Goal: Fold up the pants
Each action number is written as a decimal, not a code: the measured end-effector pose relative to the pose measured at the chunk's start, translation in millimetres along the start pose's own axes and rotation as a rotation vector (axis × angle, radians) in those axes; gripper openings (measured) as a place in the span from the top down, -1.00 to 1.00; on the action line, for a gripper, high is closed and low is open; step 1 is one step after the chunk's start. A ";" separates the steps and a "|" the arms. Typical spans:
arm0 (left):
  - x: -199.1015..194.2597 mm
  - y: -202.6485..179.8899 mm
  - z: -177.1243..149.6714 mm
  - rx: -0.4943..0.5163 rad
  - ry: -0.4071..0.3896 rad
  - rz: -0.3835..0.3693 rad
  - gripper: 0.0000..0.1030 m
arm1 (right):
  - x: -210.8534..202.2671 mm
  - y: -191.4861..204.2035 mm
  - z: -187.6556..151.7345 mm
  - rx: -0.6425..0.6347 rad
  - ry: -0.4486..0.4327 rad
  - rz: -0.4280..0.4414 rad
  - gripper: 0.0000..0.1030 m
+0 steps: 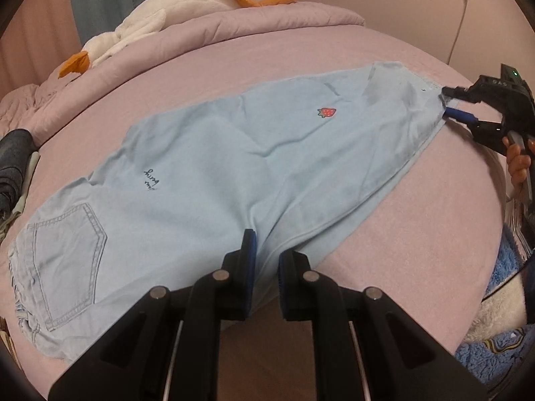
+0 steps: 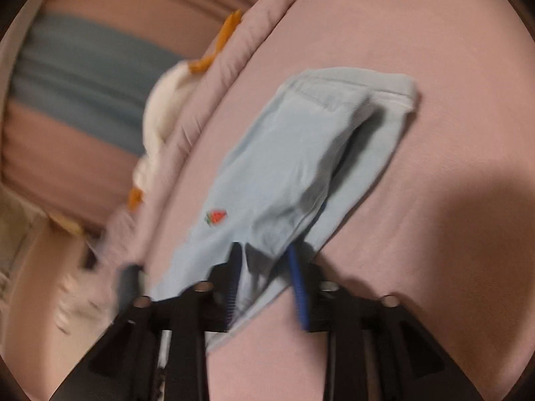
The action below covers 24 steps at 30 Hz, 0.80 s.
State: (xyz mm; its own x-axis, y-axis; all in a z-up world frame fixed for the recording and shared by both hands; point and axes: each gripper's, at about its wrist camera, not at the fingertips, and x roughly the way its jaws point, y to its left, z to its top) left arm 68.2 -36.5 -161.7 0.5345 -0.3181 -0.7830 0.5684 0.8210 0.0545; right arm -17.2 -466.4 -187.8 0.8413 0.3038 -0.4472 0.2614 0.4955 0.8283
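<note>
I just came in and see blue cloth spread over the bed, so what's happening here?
A person with a handheld gripper in each hand is folding light blue pants laid flat on the pink bed. The right gripper has the hem end of the legs between its fingers and seems to be lifting it. The left gripper hangs open over the crotch area, gripping nothing. A plush goose lies by the quilt.

Pants laid across the bed, a gripper at each end.

The pants lie on the bed, the left gripper at 6 o'clock, the right gripper at 2 o'clock at the hem; a stuffed goose lies on the quilt at 11 o'clock.
</note>
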 end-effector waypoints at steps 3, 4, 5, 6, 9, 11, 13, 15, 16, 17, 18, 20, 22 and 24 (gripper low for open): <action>-3.2 1.0 -0.8 0.005 0.006 -0.009 0.76 | -8.3 -5.4 13.1 0.036 -0.046 0.019 0.35; -3.8 2.0 -1.4 0.002 0.009 -0.013 0.75 | -8.5 -5.6 18.4 0.037 -0.051 0.009 0.35; -3.1 3.7 -1.4 -0.006 0.014 -0.017 0.74 | -6.7 -4.1 20.6 0.035 -0.055 -0.008 0.35; -3.1 5.4 -1.4 -0.022 0.020 -0.020 0.74 | -5.4 -4.0 28.7 0.031 -0.065 -0.050 0.35; -7.1 7.2 -0.9 -0.061 0.018 -0.044 0.74 | 7.2 -3.1 39.5 0.055 -0.090 -0.094 0.35; -11.4 10.3 0.4 -0.096 0.004 -0.078 0.75 | 7.3 -10.1 44.6 0.061 -0.093 -0.116 0.67; -20.5 17.3 1.6 -0.148 -0.028 -0.157 0.75 | 12.3 -4.8 48.5 0.024 -0.086 -0.167 0.92; -29.7 23.5 1.4 -0.193 -0.068 -0.239 0.69 | 13.6 13.7 53.0 -0.042 -0.085 -0.158 0.92; -35.2 28.0 -0.3 -0.222 -0.093 -0.285 0.68 | 8.3 22.3 55.9 -0.092 -0.097 -0.146 0.92; -37.4 30.0 -1.4 -0.239 -0.102 -0.300 0.65 | 1.5 37.7 56.1 -0.161 -0.126 -0.135 0.92; -37.5 31.3 -2.7 -0.253 -0.101 -0.311 0.65 | -9.6 52.7 56.8 -0.240 -0.172 -0.119 0.93; -32.7 32.4 -4.6 -0.280 -0.078 -0.303 0.66 | -14.9 62.1 59.1 -0.307 -0.191 -0.149 0.93; -26.4 32.5 -6.3 -0.300 -0.051 -0.296 0.66 | -1.7 45.4 63.6 -0.264 -0.152 -0.238 0.93; -24.8 31.0 -6.1 -0.305 -0.038 -0.300 0.66 | 18.4 8.0 66.8 -0.151 -0.096 -0.251 0.92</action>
State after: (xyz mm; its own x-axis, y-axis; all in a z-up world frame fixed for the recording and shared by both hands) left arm 68.8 -0.3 -144.4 0.3998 -0.5770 -0.7122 0.4941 0.7901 -0.3628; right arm 31.9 -511.2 -166.8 0.8020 0.0820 -0.5916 0.3995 0.6628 0.6334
